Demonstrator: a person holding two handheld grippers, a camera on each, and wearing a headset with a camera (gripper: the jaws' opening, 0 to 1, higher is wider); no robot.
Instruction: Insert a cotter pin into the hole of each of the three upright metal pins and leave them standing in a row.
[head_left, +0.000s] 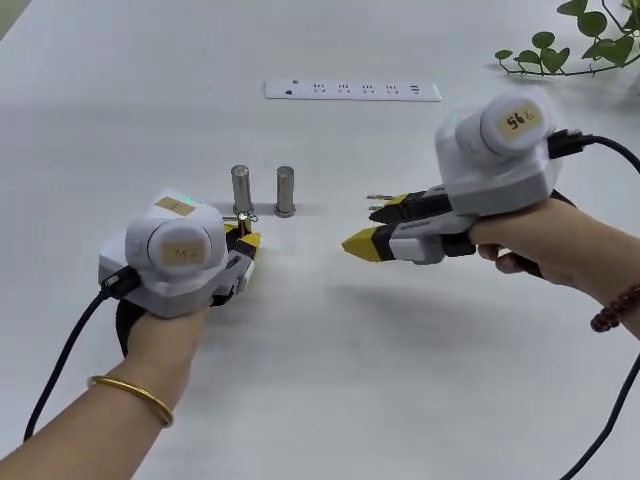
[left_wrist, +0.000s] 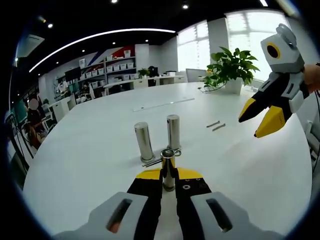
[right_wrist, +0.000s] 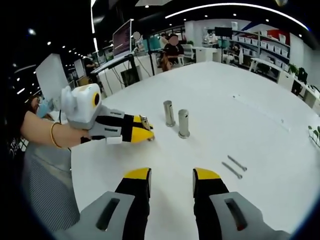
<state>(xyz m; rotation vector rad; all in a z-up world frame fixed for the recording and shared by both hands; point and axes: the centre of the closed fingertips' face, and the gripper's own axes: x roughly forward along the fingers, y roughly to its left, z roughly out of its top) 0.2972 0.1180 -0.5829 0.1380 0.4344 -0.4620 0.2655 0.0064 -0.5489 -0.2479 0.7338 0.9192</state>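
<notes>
The left hand-held gripper squeezes a short shiny round metal pin with a thin wire cotter pin through its top, two more shiny metal pins stand just past its tips on the white counter, and the right hand-held gripper hangs open with two loose cotter pins lying just ahead of it.

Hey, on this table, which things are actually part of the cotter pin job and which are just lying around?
Job: metal pin in the shut left claw, cotter pin at its top; two standing metal pins; two loose cotter pins; open right claw.
Lying about: power strip; potted plant.
</notes>
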